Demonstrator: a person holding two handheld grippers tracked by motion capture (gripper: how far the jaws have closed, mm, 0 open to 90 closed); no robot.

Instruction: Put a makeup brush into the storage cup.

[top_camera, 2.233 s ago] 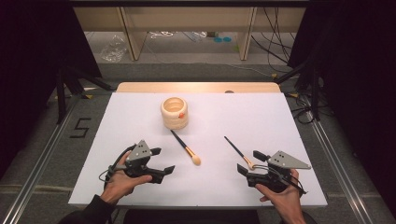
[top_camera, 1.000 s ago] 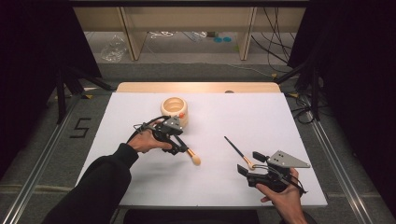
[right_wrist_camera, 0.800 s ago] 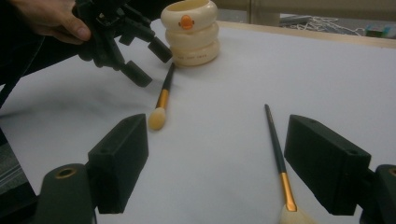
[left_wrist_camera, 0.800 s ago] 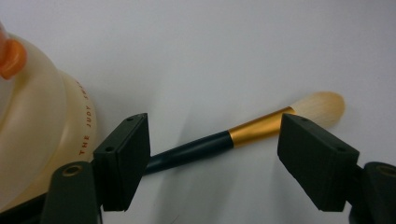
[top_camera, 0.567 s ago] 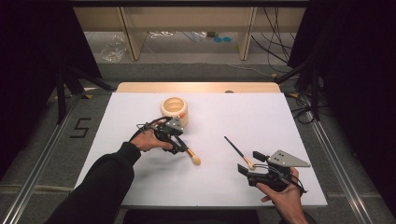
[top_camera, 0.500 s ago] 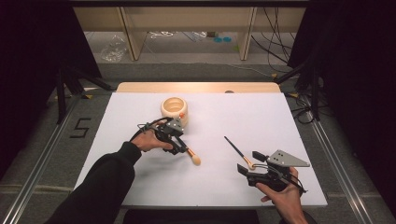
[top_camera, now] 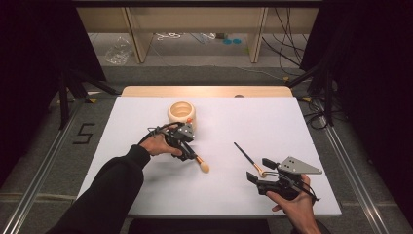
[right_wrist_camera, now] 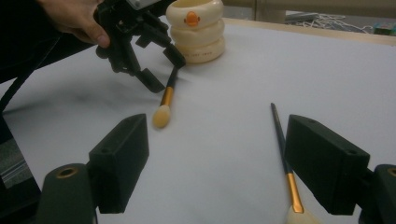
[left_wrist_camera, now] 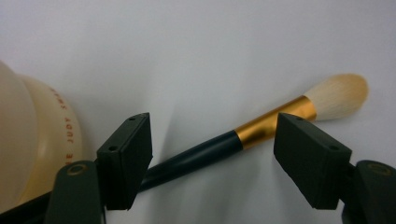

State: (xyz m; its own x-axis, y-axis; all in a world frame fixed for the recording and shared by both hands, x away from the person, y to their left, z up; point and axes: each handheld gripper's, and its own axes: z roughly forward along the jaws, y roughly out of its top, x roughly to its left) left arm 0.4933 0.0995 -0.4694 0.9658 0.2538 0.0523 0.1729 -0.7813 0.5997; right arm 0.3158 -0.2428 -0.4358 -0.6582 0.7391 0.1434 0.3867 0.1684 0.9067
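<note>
The makeup brush (left_wrist_camera: pixel 261 128) lies on a white tabletop (top_camera: pixel 272 122), between the left hand-held gripper's (left_wrist_camera: pixel 212 144) wide jaws.

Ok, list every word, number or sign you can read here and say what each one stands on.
"JUDY": orange letters running down the side of the cream holder, left gripper view.
"5": dark numeral on the grey floor left of the table, high view.
The other orange words above and below "JUDY" are cut off or blurred, unreadable.
The duck picture on the holder carries no text.
</note>
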